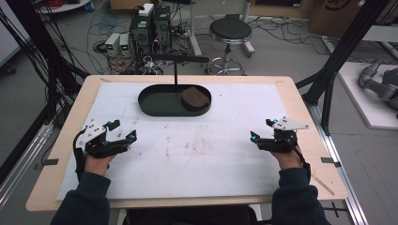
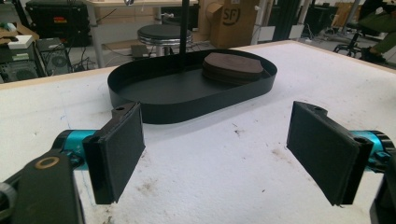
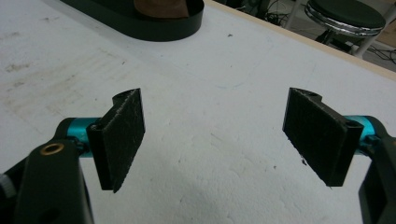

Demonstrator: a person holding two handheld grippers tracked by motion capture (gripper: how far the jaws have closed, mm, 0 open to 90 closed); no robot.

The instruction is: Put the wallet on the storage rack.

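White table mat (image 1: 225, 159): brown pad (image 1: 195, 97) in tray (image 1: 155, 105), well beyond both hand-held grippers.

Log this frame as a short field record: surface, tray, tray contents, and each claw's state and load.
surface: white mat on a wooden table, stained near the middle
tray: black oval tray, far centre, upright post rising from it
contents: brown flat pad at the tray's right end
left claw: open, empty
right claw: open, empty
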